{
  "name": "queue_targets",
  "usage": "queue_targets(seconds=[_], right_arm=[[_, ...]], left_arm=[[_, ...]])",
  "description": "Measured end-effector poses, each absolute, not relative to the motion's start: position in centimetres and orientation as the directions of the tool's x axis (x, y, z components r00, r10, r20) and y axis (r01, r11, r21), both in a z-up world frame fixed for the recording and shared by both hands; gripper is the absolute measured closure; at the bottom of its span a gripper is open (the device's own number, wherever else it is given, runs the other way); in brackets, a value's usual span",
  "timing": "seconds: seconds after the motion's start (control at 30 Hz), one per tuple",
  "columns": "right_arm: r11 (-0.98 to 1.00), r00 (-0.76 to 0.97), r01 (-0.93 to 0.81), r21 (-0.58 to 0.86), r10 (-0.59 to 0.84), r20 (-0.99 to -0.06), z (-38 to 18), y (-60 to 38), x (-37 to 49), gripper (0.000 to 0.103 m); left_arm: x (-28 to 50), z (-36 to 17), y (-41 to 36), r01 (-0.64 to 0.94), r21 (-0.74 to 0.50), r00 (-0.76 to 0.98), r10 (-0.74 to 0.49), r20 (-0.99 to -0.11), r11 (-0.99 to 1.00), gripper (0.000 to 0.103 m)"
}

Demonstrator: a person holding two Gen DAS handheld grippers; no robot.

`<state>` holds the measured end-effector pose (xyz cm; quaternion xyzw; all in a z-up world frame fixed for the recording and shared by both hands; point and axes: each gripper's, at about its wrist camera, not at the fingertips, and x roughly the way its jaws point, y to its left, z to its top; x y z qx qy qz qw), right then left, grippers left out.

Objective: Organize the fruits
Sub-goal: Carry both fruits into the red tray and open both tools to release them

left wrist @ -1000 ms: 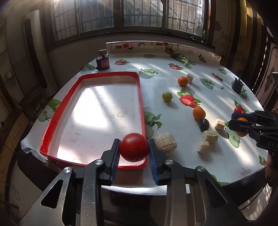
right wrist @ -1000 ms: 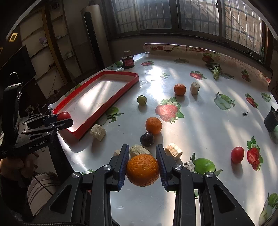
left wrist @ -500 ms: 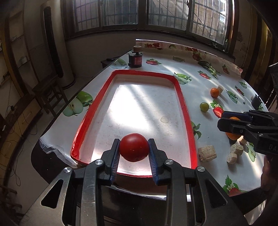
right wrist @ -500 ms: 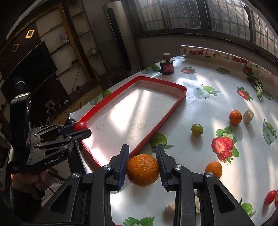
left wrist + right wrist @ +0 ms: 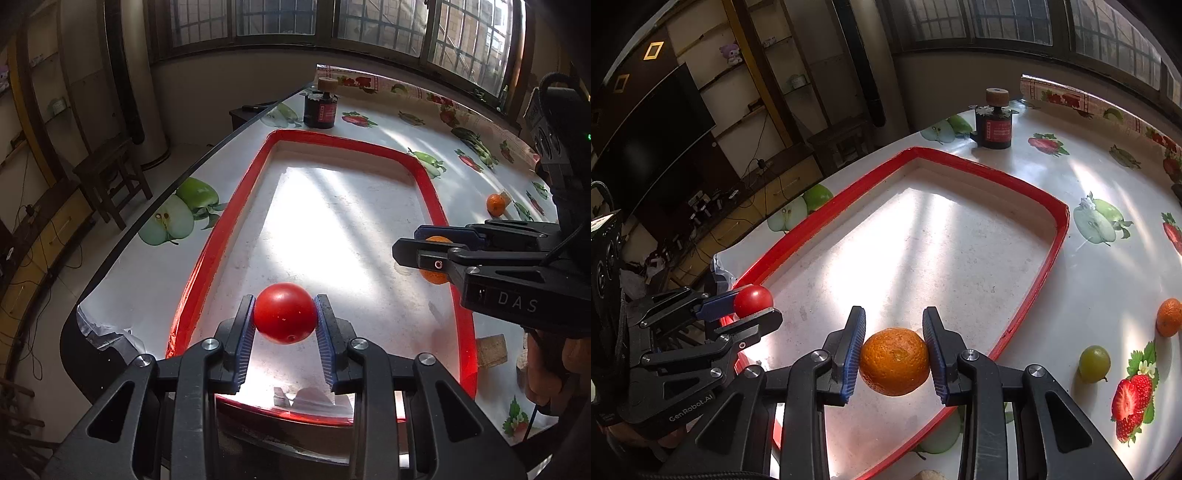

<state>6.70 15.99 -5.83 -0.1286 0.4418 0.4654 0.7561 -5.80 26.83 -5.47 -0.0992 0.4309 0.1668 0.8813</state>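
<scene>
So the red tomato sits pinched between the fingers of my left gripper, held over the near end of the red-rimmed tray, just inside its near rim. The orange is clamped the same way in my right gripper, both ribbed pads pressed against its sides, and it hangs over the tray's right-hand part, close to the long rim. From the left camera I can see the right gripper reaching in across that rim, with the orange only partly showing between its fingers.

The tray floor itself is bare white, lit by bars of sun; I see no fruit resting in it, so nothing has been sorted into it as far as these views show. I judge the task to be at its start: the first two fruits are carried to the tray but neither is set down.

What is left lies out on the fruit-print surface to the right of the tray: a small orange, a green grape near it, and probably more beyond the edge of view. A pale block lies just outside the tray's near right corner; it does not look like fruit, so I would leave it. A dark jar with a cork top stands past the tray's far end, well clear of my work.
</scene>
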Motion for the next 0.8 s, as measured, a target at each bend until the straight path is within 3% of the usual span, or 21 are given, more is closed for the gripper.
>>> queue_targets(seconds=[0.4,0.5,0.53,0.6,0.8], right_arm=[[0.537,0.185,-0.828,0.160,0.531,-0.827,-8.4,17.7,7.4,0.068],[0.541,0.182,-0.824,0.168,0.535,-0.825,-8.3,17.6,7.4,0.054],[0.541,0.185,-0.824,0.167,0.537,-0.823,-8.2,17.5,7.4,0.048],[0.536,0.192,-0.828,0.164,0.546,-0.815,-7.9,17.3,7.2,0.046],[0.531,0.212,-0.832,0.160,0.571,-0.793,-6.1,16.2,6.7,0.046]], left_arm=[[-5.0,-7.6,26.8,-0.379,-0.027,0.528,0.192,-0.827,0.925,0.074],[-5.0,-7.6,26.7,-0.385,-0.010,0.515,0.206,-0.832,0.923,0.072],[-4.9,-7.5,26.7,-0.393,0.001,0.508,0.218,-0.833,0.920,0.067],[-5.1,-7.2,26.5,-0.398,0.013,0.512,0.234,-0.827,0.917,0.060],[-5.6,-6.1,26.1,-0.403,0.032,0.520,0.258,-0.814,0.915,0.059]])
